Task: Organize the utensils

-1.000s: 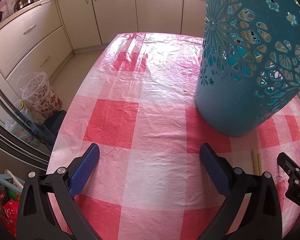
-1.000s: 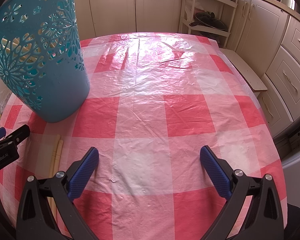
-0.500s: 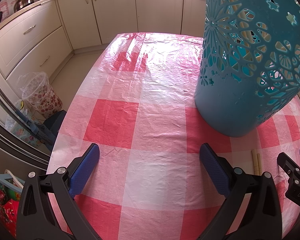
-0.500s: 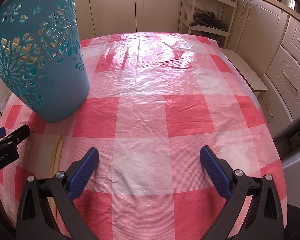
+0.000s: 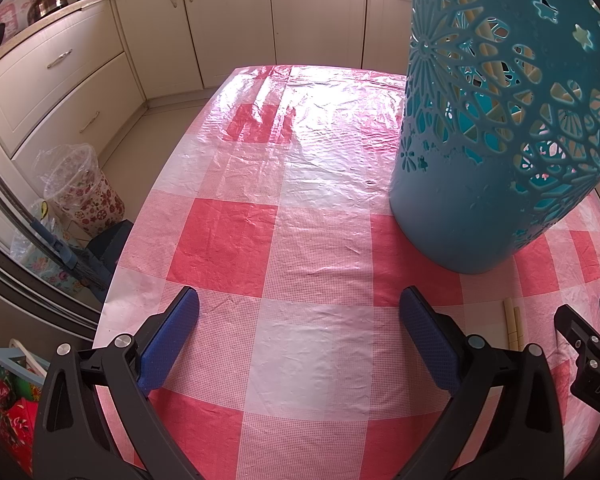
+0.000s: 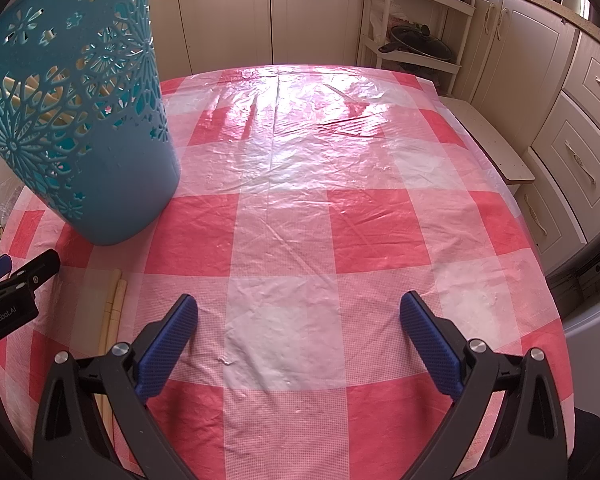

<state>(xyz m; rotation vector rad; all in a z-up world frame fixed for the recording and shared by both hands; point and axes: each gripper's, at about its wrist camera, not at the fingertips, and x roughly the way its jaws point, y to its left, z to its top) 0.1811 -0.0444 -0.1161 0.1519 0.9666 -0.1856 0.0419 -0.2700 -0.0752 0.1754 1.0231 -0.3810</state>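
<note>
Two chopsticks (image 6: 114, 308) flat, lengthwise toward holder (image 6: 100, 152)

Cream kitchen cabinets (image 5: 236, 28) around a red-checked table (image 6: 340, 220), sunlit.

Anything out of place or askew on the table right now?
Only the pair of pale chopsticks, lying flat on the checked tablecloth just in front of the upright teal holder instead of inside it, where other pale sticks show through the cutouts. Left tongs and right tongs are open and empty. Nothing spilled or visibly damaged.
</note>
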